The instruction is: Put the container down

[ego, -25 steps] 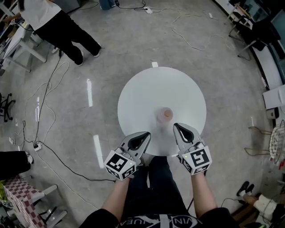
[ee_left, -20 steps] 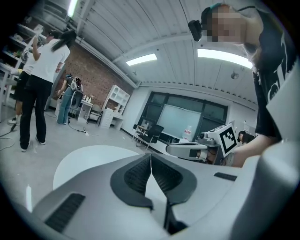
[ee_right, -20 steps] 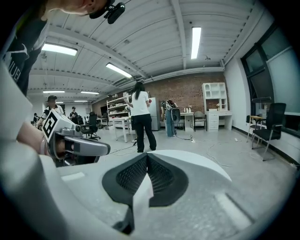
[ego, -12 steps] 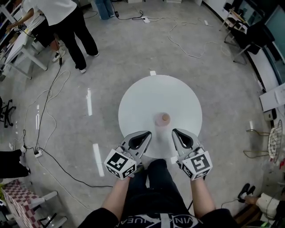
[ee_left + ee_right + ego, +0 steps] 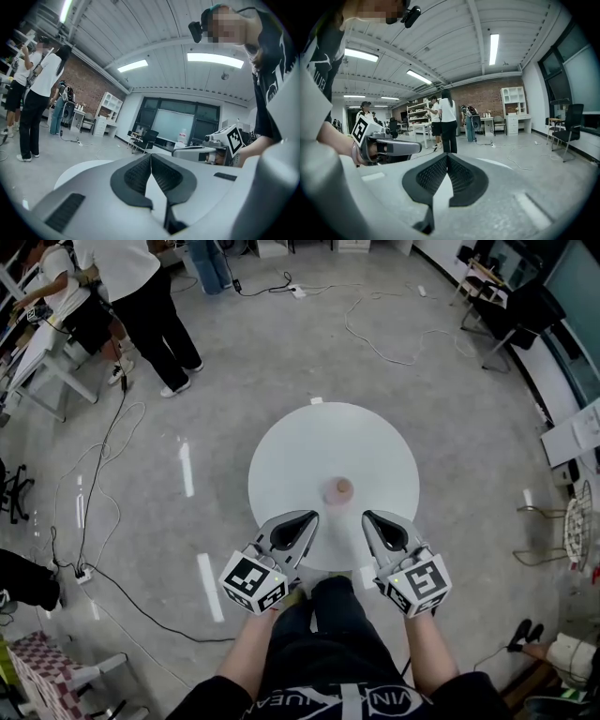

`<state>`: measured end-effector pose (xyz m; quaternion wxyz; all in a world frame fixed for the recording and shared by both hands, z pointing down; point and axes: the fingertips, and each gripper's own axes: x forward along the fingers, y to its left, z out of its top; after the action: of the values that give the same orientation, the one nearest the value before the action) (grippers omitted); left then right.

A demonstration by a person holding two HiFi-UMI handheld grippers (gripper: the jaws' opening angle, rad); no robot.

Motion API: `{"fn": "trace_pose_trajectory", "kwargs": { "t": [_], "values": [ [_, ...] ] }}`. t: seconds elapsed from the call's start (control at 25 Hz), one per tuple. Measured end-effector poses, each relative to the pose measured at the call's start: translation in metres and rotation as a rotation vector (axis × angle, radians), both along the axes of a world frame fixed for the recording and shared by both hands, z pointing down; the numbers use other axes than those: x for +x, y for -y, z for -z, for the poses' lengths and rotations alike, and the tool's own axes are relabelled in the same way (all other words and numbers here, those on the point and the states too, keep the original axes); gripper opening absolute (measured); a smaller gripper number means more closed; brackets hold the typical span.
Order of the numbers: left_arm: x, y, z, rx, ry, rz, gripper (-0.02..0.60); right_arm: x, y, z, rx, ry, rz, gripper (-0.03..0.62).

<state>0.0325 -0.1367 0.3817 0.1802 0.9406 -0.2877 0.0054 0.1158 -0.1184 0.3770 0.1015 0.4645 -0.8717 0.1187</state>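
A small pinkish container (image 5: pixel 339 488) stands upright on the round white table (image 5: pixel 309 442), a little front of centre. Both grippers hover over the table's near edge, short of the container and apart from it. My left gripper (image 5: pixel 312 517) is shut with nothing in it; its dark pads meet at the tip in the left gripper view (image 5: pixel 151 155). My right gripper (image 5: pixel 367 517) is likewise shut and empty, pads together in the right gripper view (image 5: pixel 447 155). The container is hidden in both gripper views.
Grey floor surrounds the table, with cables (image 5: pixel 384 343) trailing at the back and left. People (image 5: pixel 141 296) stand at the far left by desks. Chairs (image 5: pixel 506 306) and shelving sit at the right edge. The holder's legs (image 5: pixel 328 615) are below the table's near edge.
The table and container look smaller and have drifted slightly in the head view as the view rose. Both grippers stay shut and empty, lifted along with the view.
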Motion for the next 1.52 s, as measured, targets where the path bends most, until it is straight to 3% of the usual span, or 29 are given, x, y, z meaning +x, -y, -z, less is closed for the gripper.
{"fn": "trace_pose_trajectory", "kwargs": {
  "t": [1.52],
  "values": [
    [-0.021, -0.009, 0.059, 0.112, -0.03, -0.005, 0.014, -0.002, -0.019, 0.049, 0.095, 0.015, -0.066, 0.006]
  ]
}}
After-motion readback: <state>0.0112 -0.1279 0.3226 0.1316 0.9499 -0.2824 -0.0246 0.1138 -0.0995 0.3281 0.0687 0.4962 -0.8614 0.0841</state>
